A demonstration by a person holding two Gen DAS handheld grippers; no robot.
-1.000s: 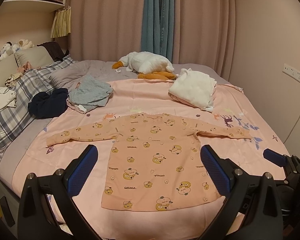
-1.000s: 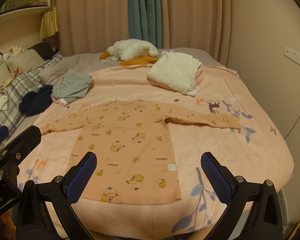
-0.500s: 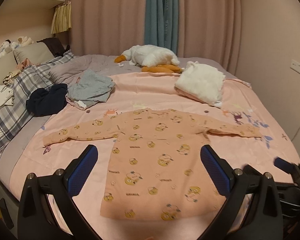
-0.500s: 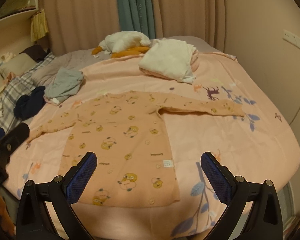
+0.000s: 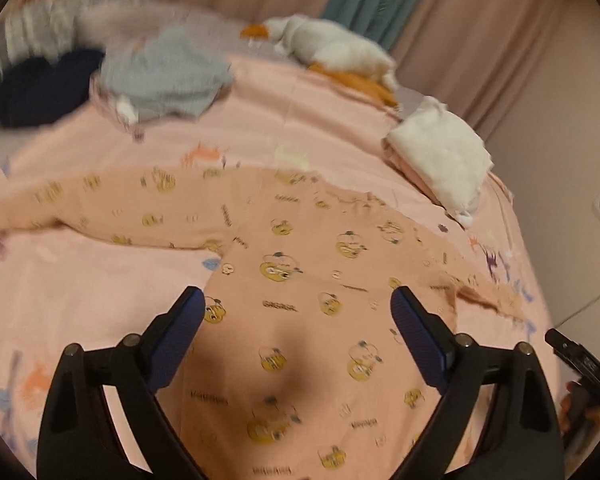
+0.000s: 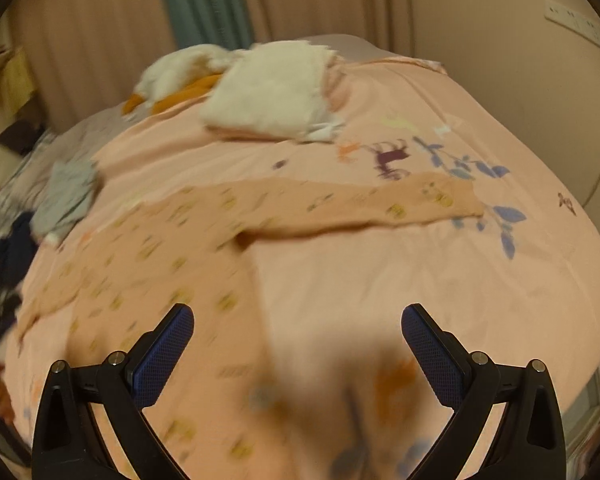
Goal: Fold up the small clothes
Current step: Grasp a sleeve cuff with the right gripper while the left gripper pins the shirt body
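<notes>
Grippers tilt down over the bed: the left gripper (image 5: 296, 312), jaws apart and just narrowing with nothing between them, hangs above the peach shirt (image 5: 300, 280) spread flat on the pink sheet (image 5: 80, 280); the right gripper (image 6: 298, 332) gapes wide over the shirt's side edge. White folded cloth (image 5: 440, 152) and grey clothes (image 5: 164, 72) lie beyond.

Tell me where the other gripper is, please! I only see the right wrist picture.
Observer: The left gripper hangs open over the shirt. Its jaws have just been closing a little, with nothing pinched between them.
Operator: What are the yellow blobs on it?
Observer: Little cartoon faces, with the word GAGAGA printed between them.
Operator: Is the other sleeve flat?
Observer: Yes, the other sleeve lies stretched out sideways on the pink sheet.
</notes>
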